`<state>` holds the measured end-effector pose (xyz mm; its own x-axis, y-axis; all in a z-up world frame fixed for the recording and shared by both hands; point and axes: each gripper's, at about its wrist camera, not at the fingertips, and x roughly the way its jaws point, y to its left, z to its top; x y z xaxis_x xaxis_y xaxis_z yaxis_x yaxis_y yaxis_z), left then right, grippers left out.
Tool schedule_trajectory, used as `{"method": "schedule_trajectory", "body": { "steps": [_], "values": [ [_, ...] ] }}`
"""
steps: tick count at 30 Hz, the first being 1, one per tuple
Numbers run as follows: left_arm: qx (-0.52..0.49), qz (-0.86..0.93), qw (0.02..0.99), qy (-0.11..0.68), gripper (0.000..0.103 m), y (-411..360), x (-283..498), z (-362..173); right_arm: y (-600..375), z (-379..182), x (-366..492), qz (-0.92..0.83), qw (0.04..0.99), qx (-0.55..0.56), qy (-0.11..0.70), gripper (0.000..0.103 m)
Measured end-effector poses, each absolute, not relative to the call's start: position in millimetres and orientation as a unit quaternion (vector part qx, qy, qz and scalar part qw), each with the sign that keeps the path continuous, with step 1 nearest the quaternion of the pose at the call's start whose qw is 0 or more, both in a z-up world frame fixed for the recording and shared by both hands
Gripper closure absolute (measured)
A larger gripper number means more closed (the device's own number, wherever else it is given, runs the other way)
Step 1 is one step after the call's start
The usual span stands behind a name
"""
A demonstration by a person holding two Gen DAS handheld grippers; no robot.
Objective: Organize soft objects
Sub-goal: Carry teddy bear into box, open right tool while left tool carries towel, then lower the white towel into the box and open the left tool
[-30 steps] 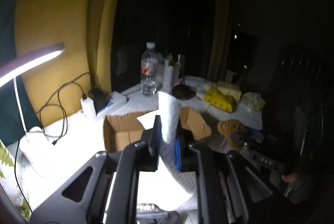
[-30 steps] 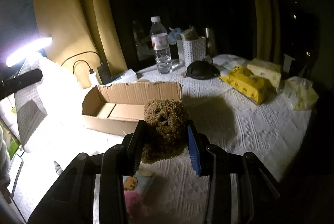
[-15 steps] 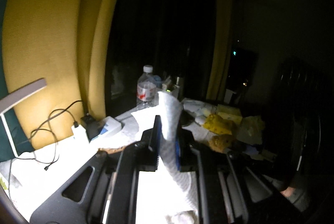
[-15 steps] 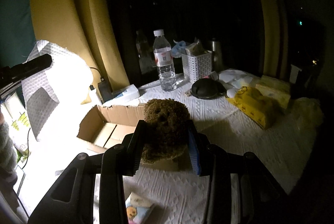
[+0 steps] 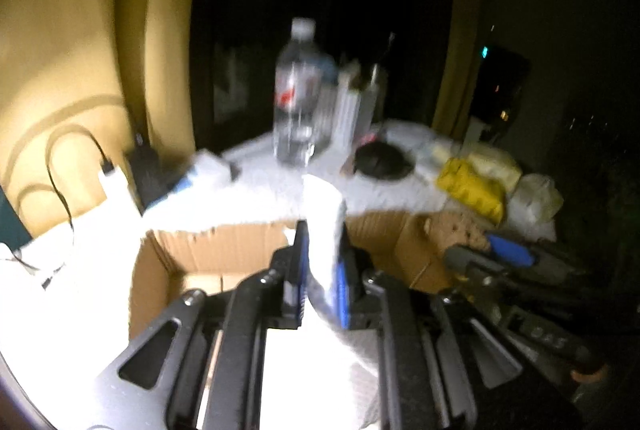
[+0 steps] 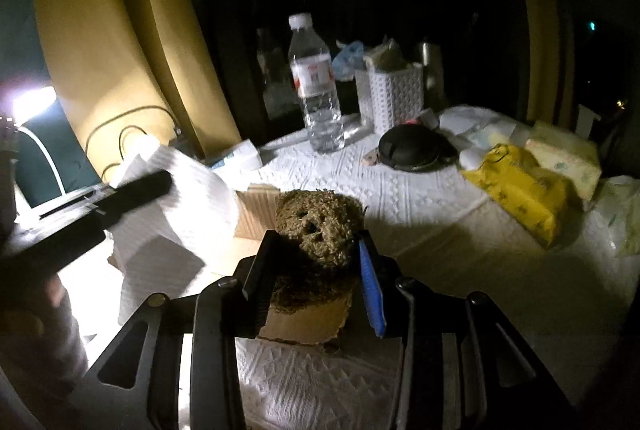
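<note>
Cardboard box (image 5: 224, 254) lies directly ahead of and below both tools. Left hand-held gripper (image 5: 322, 270) is clamped on a white quilted cloth (image 5: 324, 226) over the box opening; right hand-held gripper (image 6: 316, 270) grips a brown plush toy (image 6: 320, 230) at center frame, above the box's near flap.

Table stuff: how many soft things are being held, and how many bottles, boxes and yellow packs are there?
Soft things held: 2, the white cloth and brown plush toy
Water bottle: 1
Cardboard box: 1
Yellow pack: 1
Total: 5
</note>
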<state>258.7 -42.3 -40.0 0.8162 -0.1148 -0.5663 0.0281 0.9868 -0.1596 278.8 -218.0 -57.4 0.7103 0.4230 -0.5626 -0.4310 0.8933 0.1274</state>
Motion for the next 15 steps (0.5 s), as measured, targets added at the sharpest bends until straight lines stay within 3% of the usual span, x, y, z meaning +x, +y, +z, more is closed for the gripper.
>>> {"method": "schedule_trajectory", "body": {
  "steps": [1,5,6,8,15],
  "values": [
    [-0.072,-0.030,0.946,0.313,0.089,-42,265,-47,-217,-60,279,0.232,0.924,-0.007,0.305,0.062],
    [-0.072,-0.025,0.940,0.333,0.070,-44,276,-60,-210,-69,284,0.234,0.920,-0.013,0.314,0.062],
    [-0.077,-0.026,0.939,0.335,0.053,-43,277,-61,-209,-71,285,0.234,0.919,-0.013,0.317,0.059],
    [-0.089,-0.029,0.940,0.329,0.033,-40,273,-58,-208,-71,284,0.232,0.919,-0.014,0.317,0.056],
    [-0.090,-0.022,0.947,0.309,0.027,-36,250,-36,-207,-66,274,0.227,0.922,-0.020,0.313,0.049]
  ]
}}
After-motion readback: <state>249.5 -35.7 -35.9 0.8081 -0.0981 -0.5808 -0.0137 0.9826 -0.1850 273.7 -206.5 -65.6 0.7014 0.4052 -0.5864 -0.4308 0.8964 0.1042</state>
